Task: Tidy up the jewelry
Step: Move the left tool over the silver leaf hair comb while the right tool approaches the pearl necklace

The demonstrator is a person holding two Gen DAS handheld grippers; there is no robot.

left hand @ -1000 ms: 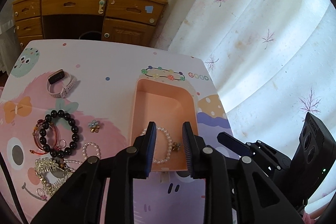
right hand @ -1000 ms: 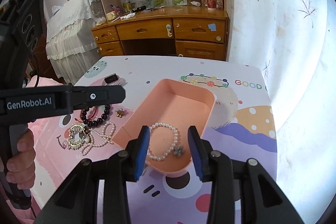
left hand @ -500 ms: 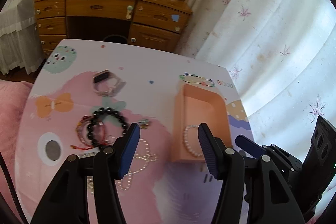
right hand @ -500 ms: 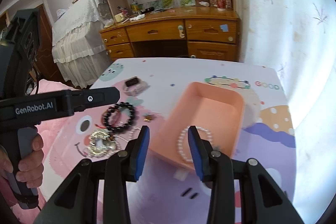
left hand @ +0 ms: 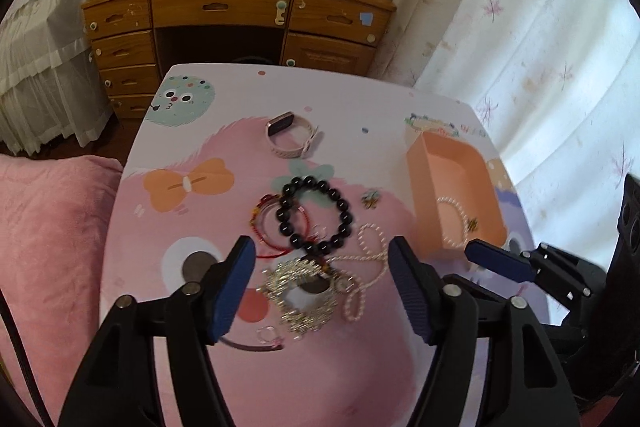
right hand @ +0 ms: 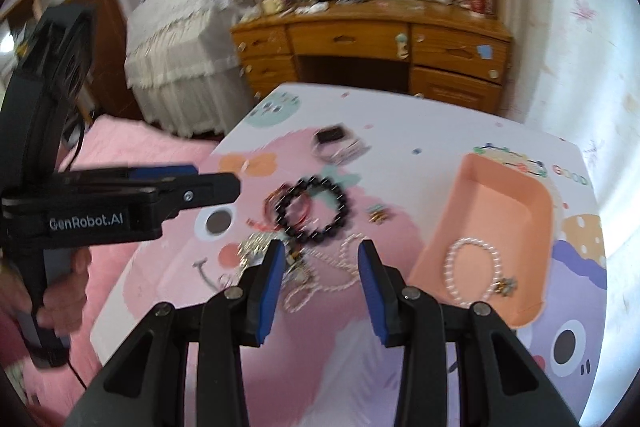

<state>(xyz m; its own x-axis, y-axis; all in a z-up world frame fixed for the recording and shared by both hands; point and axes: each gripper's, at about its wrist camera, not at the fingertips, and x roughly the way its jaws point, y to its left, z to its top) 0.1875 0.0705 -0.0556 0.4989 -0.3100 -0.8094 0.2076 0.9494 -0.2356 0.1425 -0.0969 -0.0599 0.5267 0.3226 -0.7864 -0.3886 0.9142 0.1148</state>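
Note:
A peach tray (left hand: 436, 151) (right hand: 504, 183) sits at the table's right and holds a pearl bracelet (right hand: 472, 273) with a small charm. A pile of jewelry lies left of it: a black bead bracelet (left hand: 314, 213) (right hand: 314, 209), red cord bangles (left hand: 266, 227), a pearl necklace (left hand: 366, 267) (right hand: 320, 279), a silver tiara (left hand: 304, 295) and a small flower charm (left hand: 370, 198). A white-strapped watch (left hand: 290, 139) lies farther back. My left gripper (left hand: 322, 285) is open wide above the pile. My right gripper (right hand: 322, 281) is open and empty above the pearl necklace.
The table has a pink cartoon mat (left hand: 192, 183). A wooden desk with drawers (left hand: 224, 15) stands beyond the table's far edge, a curtain (left hand: 540, 39) hangs on the right, and a pink blanket (left hand: 44, 227) lies on the left.
Both grippers have swung left, from over the tray to over the jewelry pile. The left gripper has opened wide. The pearl bracelet stays in the tray.

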